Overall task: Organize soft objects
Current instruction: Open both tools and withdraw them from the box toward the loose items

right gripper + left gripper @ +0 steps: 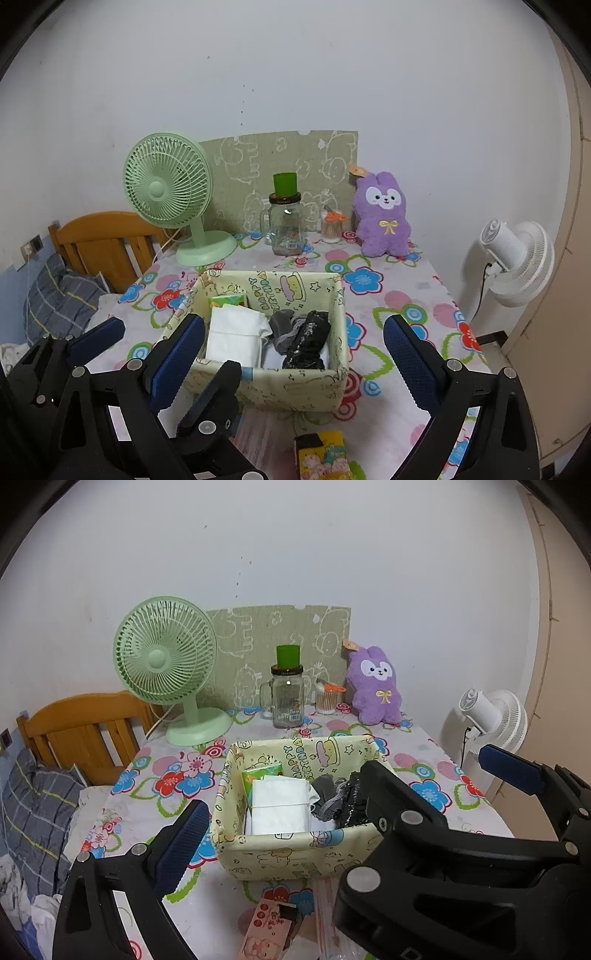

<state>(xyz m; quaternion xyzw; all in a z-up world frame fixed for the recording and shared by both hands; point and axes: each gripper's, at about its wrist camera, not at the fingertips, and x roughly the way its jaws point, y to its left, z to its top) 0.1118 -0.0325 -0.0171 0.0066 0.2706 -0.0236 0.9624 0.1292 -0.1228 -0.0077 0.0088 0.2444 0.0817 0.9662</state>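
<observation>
A yellow cartoon-print fabric basket (295, 840) (295, 384) sits mid-table. It holds folded white cloth (280, 805) (236, 332), a green packet (258, 773), a grey sock (282, 323) and a shiny black bundle (308, 343). A purple plush rabbit (376, 686) (384, 218) leans upright at the table's back. Both grippers hover over the basket's near side. My right gripper (293, 321) (428, 762) is open with nothing gripped. My left gripper (295, 808) is open too; its fingers (96, 339) straddle the right gripper's left finger, which hides its right finger in the left wrist view.
At the back stand a green desk fan (166, 664), a glass jar with a green lid (288, 698) and a cotton-swab tub (327, 698). A white fan (517, 258) stands off the right edge. A wooden headboard (88, 731) and bedding lie left. Small packets (325, 454) sit at the near edge.
</observation>
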